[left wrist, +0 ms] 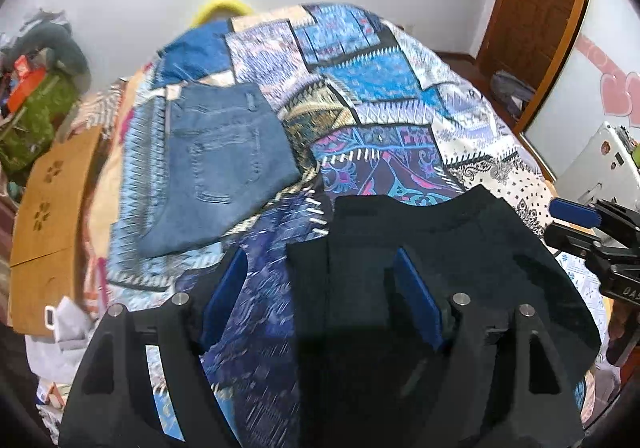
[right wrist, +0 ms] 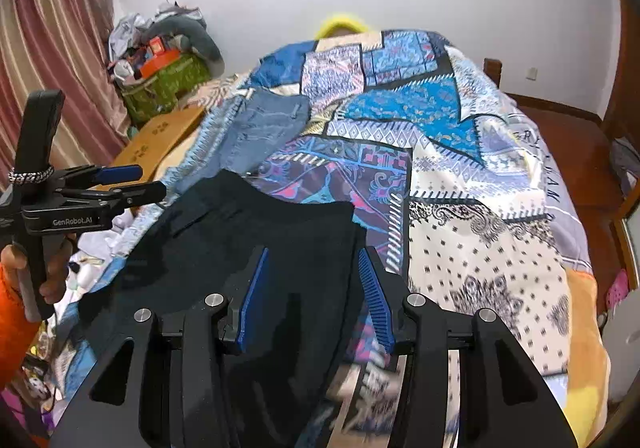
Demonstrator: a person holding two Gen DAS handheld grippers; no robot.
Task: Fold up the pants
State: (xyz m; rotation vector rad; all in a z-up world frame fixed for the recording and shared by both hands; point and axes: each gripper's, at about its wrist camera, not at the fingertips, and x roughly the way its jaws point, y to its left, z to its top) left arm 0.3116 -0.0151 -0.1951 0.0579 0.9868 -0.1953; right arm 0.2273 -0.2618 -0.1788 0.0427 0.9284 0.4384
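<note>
Dark navy pants [left wrist: 440, 240] lie flat on the patterned bedspread near the front; they also show in the right wrist view [right wrist: 256, 232]. My left gripper [left wrist: 320, 276] is open above the pants' left edge, one blue pad over the bedspread, one over the pants. It also shows at the left of the right wrist view [right wrist: 136, 180]. My right gripper [right wrist: 312, 280] is open above the pants' right edge, holding nothing. It shows at the right edge of the left wrist view [left wrist: 576, 212].
Folded blue jeans [left wrist: 224, 168] lie farther back on the bed, left of centre [right wrist: 264, 128]. A wooden board [left wrist: 44, 216] and cluttered green box [right wrist: 168, 84] stand left of the bed. A brown door [left wrist: 540, 16] is at the right.
</note>
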